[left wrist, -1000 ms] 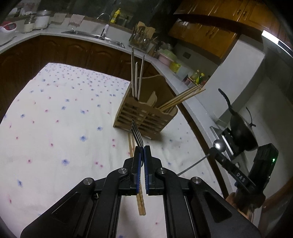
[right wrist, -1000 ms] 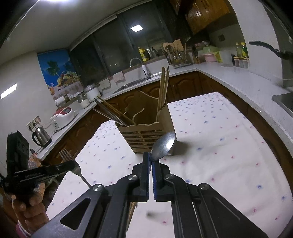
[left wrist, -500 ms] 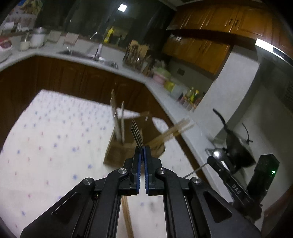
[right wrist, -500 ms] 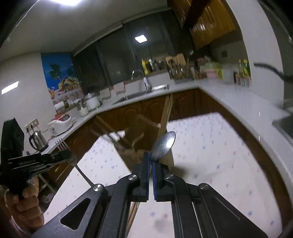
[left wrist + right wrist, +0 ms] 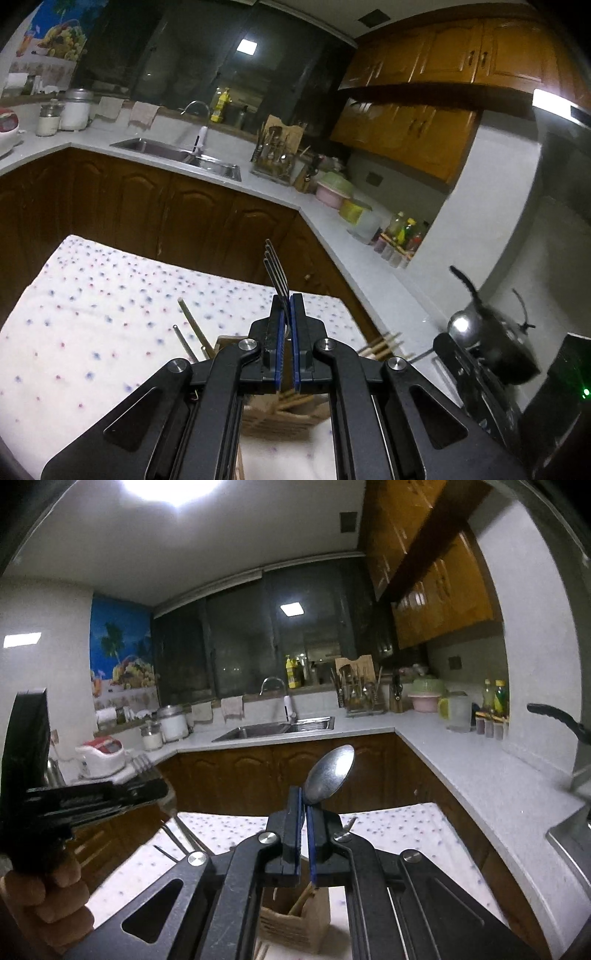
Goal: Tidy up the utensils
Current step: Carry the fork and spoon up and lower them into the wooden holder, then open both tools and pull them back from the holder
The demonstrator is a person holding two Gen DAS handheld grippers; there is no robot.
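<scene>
My left gripper (image 5: 286, 301) is shut on a metal fork (image 5: 275, 271), tines pointing up and away. My right gripper (image 5: 305, 797) is shut on a metal spoon (image 5: 330, 773), bowl up. The wooden utensil holder (image 5: 280, 415) sits right below the left gripper, mostly hidden by its body, with chopsticks (image 5: 378, 343) and metal sticks (image 5: 183, 341) poking out. In the right wrist view the holder (image 5: 295, 925) lies under the gripper. The left gripper with the fork tines (image 5: 142, 764) shows at the left there; the right gripper with the spoon (image 5: 460, 326) shows at the right in the left wrist view.
The holder stands on a table with a white dotted cloth (image 5: 92, 314). A grey counter (image 5: 480, 775) with a sink (image 5: 273, 729), jars, bottles and a dish rack (image 5: 356, 696) runs behind. A black wok (image 5: 506, 350) sits at the right.
Both grippers have risen and tilted up, so the holder has dropped from mid-frame to beneath them. The fork and the spoon stay gripped.
</scene>
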